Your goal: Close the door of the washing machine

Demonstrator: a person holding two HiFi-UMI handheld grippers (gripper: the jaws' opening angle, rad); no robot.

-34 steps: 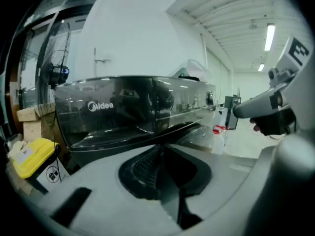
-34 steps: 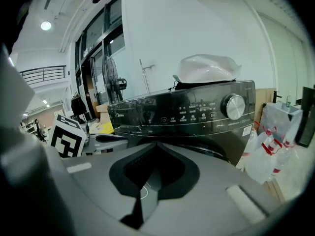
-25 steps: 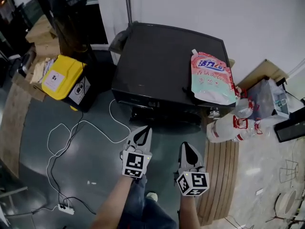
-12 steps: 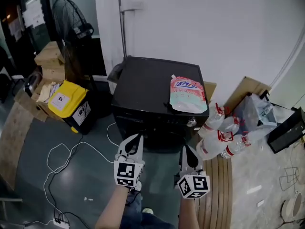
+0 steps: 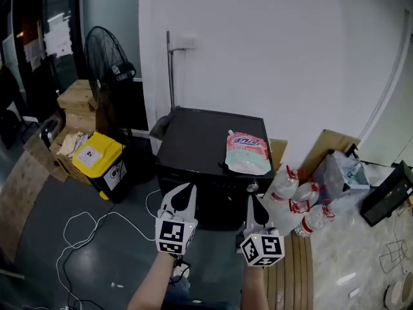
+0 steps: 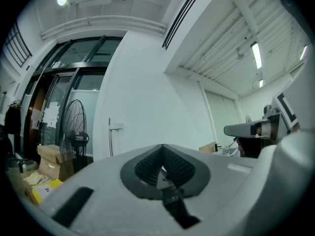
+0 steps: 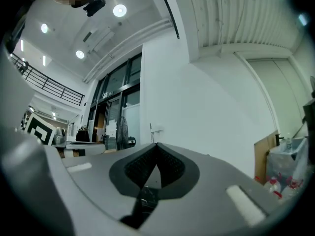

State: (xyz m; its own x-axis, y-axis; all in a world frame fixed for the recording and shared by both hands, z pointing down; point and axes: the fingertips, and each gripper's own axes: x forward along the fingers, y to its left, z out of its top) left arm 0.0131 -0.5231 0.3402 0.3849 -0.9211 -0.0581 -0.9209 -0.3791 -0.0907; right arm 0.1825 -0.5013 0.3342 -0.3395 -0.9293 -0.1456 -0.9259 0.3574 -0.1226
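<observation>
The black washing machine (image 5: 200, 141) stands against the white wall, with a pink and green detergent pouch (image 5: 247, 154) lying on its top. Its dark front (image 5: 216, 202) faces me, and I cannot make out the door's position there. My left gripper (image 5: 188, 187) and right gripper (image 5: 250, 199) are held side by side in front of the machine, apart from it. Both are shut with nothing between the pads. In the left gripper view the left gripper (image 6: 162, 146) points level at the wall. The right gripper (image 7: 156, 145) does the same in its own view.
A yellow-lidded bin (image 5: 100, 154), cardboard boxes (image 5: 77, 99) and a standing fan (image 5: 106, 57) are left of the machine. Several water bottles (image 5: 293, 205) and bags (image 5: 342, 173) lie to its right. A white cable (image 5: 84, 228) loops on the floor, and a wooden plank (image 5: 293, 270) lies at lower right.
Both grippers have risen together, still shut and empty. The head view has lifted, so the washing machine looks smaller and farther off, with more wall showing.
</observation>
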